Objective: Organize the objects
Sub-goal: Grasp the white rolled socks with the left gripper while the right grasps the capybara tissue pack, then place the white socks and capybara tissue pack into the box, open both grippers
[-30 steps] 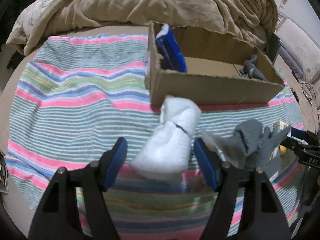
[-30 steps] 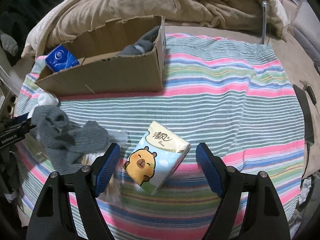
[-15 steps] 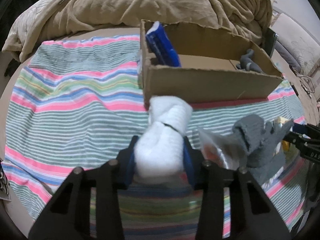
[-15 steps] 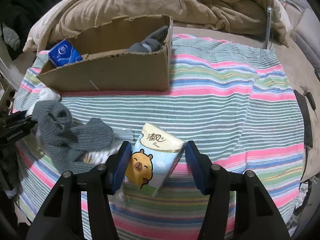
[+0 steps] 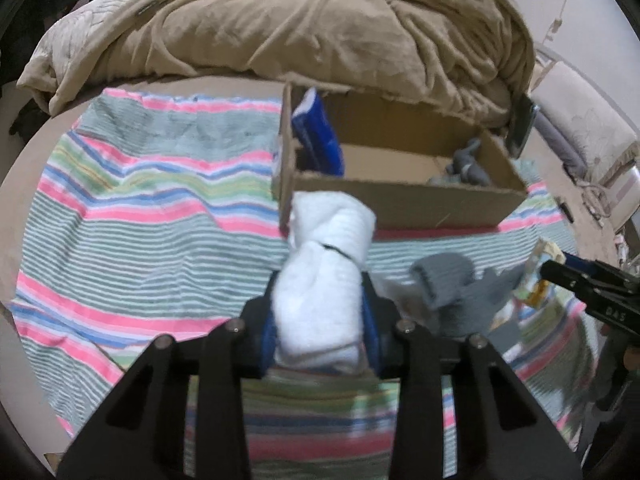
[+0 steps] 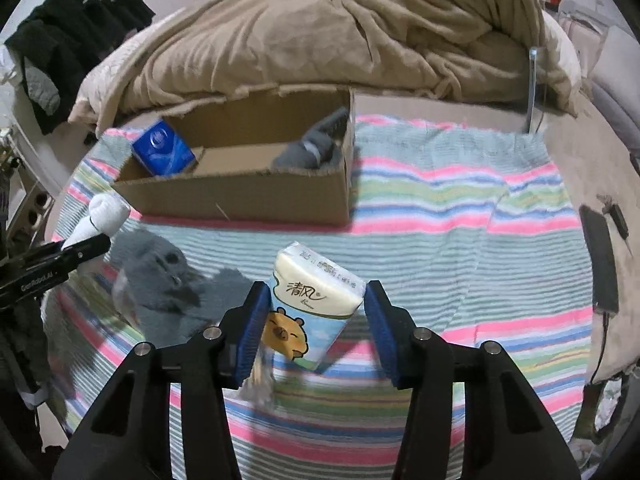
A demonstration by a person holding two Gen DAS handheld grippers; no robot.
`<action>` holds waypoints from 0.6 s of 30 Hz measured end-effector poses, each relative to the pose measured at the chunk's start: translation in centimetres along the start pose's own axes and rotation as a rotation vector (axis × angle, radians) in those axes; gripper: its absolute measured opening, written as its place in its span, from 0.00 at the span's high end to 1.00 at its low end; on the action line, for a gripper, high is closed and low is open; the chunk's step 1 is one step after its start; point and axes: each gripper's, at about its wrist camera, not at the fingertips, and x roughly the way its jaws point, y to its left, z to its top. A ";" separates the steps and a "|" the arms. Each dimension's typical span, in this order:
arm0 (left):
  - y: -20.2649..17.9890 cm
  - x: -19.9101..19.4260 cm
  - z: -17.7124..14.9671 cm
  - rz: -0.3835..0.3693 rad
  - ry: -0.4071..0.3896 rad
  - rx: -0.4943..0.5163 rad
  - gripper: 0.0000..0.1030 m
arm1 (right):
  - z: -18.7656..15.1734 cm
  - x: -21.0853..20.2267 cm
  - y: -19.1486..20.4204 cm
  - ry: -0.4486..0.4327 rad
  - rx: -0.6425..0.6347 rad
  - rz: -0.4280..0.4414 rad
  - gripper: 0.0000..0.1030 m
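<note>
My left gripper [image 5: 320, 316] is shut on a rolled white sock [image 5: 324, 280] and holds it above the striped blanket [image 5: 140, 208], in front of the cardboard box [image 5: 400, 204]. My right gripper [image 6: 314, 312] is shut on a tissue pack with a cartoon bear [image 6: 308, 312] and holds it off the blanket. The box [image 6: 248, 196] holds a blue tissue pack [image 6: 162, 152] at its left end and grey socks [image 6: 312, 148] at its right end. A grey sock [image 6: 160, 276] lies on the blanket between the grippers; it also shows in the left wrist view [image 5: 452, 284].
A tan duvet [image 5: 300, 28] is heaped behind the box. A clear plastic bag [image 6: 124, 292] lies under the grey sock. A dark phone [image 6: 602, 256] lies at the blanket's right edge. Black clothes [image 6: 76, 20] hang at the far left.
Both grippers closed: the left on the white sock, the right on the bear tissue pack. Both have since lifted their objects off the blanket toward the box.
</note>
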 end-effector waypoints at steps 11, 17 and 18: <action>-1.3 -3.3 2.1 -0.030 -0.080 0.006 0.65 | 2.6 -2.2 0.6 -0.084 -0.028 0.036 0.51; -2.0 -3.5 3.4 -0.040 -0.096 0.013 0.65 | 4.5 -2.7 1.2 -0.122 -0.057 0.060 0.51; -2.1 -3.3 3.7 -0.040 -0.097 0.015 0.65 | 4.9 -2.9 1.3 -0.130 -0.059 0.069 0.51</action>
